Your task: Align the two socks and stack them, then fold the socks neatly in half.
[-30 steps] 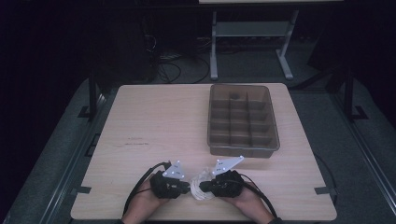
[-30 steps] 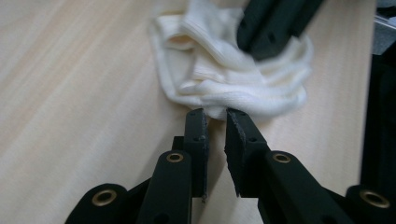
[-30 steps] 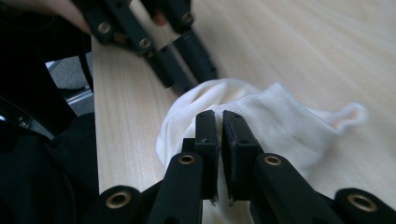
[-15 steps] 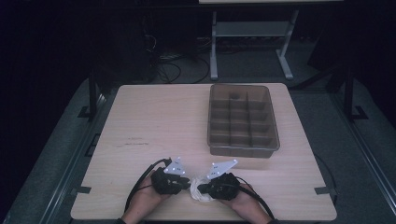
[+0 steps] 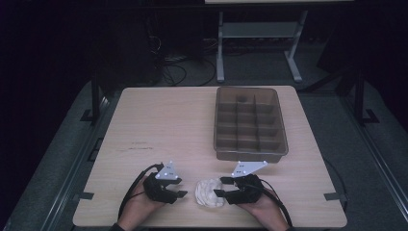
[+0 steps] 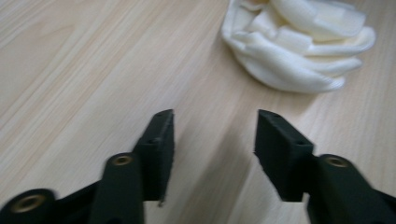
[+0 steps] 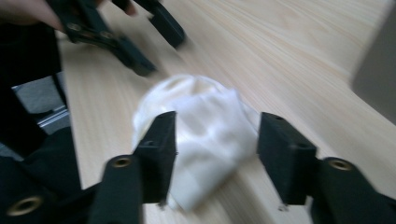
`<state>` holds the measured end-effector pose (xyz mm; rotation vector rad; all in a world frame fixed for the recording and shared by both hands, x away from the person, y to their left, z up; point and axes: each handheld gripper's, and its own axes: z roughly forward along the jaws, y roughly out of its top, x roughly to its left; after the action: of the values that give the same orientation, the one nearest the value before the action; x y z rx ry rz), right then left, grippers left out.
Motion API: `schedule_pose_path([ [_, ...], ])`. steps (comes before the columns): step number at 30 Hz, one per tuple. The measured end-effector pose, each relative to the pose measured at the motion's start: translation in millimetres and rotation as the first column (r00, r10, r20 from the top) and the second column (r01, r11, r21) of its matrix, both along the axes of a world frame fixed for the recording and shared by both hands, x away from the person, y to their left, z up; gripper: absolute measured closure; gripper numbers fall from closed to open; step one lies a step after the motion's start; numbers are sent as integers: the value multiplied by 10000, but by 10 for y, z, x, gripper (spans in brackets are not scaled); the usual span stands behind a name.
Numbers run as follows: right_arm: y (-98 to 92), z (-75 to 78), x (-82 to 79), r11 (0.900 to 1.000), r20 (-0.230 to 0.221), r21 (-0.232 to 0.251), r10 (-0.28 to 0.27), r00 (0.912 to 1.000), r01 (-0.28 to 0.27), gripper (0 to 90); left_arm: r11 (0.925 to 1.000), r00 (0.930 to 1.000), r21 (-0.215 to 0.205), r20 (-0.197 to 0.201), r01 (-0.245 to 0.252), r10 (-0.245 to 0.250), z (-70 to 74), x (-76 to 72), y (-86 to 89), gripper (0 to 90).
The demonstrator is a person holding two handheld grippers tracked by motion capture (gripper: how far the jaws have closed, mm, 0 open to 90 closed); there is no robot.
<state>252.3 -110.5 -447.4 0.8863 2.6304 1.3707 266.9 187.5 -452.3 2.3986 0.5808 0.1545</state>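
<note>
White cloth (image 5: 209, 193), bunched into a soft round heap, lies on the wooden table (image 5: 168, 120) near its front edge, between our two hands. In the high view our left gripper (image 5: 181, 194) sits just to the cloth's left, apart from it. Our right gripper (image 5: 219, 186) sits at the cloth's right side.

In the left gripper view the two black jaws stand apart over bare wood with nothing between them, and the cloth (image 6: 299, 44) lies ahead and to the right, clear of both jaws. These jaws have just been opening.

In the right gripper view the jaws are spread too, and the cloth (image 7: 205, 135) lies between them. They have just been opening as well, and we cannot see either pad pressing on the fabric; the picture is somewhat blurred. The left gripper (image 7: 149, 42) shows beyond the cloth there.

Farther back on the table stands a brown tray (image 5: 219, 125) divided into compartments, well apart from the cloth.
</note>
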Motion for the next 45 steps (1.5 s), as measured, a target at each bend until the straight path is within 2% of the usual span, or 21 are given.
schedule_pose_path([
  [4, -73, -46, -12, 9980, -210, -324, -558, 9982, 551, 383, 9996, 9994, -14, 177, -286, 286, -13, 13, 105, 355],
  [10, -109, -112, -29, 9958, -421, -507, -778, 9961, 757, 388, 9967, 9964, 268, 386, -770, 759, -88, 41, 269, 253],
  [11, -96, -130, -28, 9957, -475, -547, -768, 9959, 742, 391, 9965, 9961, 208, 360, -811, 803, -99, 46, 287, 241],
  [15, -36, -175, -23, 9941, -425, -859, -697, 9967, 658, 393, 9955, 9945, 104, 467, -943, 937, -119, 56, 331, 207],
  [17, -22, -173, -21, 9943, -400, -805, -727, 9965, 693, 393, 9954, 9940, -53, 519, -960, 961, -139, 61, 350, 179],
  [22, -4, -194, -12, 9922, -282, -1028, -743, 9968, 711, 393, 9949, 9933, -260, 602, -971, 985, -161, 60, 362, 159],
  [29, -37, -195, 99, 9835, 216, -1512, -972, 9950, 994, 392, 9946, 9927, -472, 737, -920, 953, -188, 53, 373, 137],
  [31, -71, -179, 155, 9858, 143, -1316, -1030, 9946, 1040, 392, 9945, 9926, -509, 748, -919, 956, -191, 53, 368, 136],
  [35, -118, -118, 200, 9944, -277, -176, -1045, 9941, 1040, 377, 9941, 9925, -623, 789, -890, 938, -202, 49, 368, 134],
  [38, -67, -99, 201, 9954, -501, 476, -808, 9955, 832, 354, 9933, 9921, -725, 812, -897, 955, -210, 45, 366, 133],
  [41, 35, -125, 207, 9970, -484, 498, -564, 9972, 588, 328, 9936, 9922, -742, 838, -857, 919, -213, 44, 371, 134],
  [45, 162, -183, 203, 9990, -316, -13, -441, 9985, 440, 291, 9936, 9924, -782, 856, -820, 886, -217, 45, 374, 133],
])
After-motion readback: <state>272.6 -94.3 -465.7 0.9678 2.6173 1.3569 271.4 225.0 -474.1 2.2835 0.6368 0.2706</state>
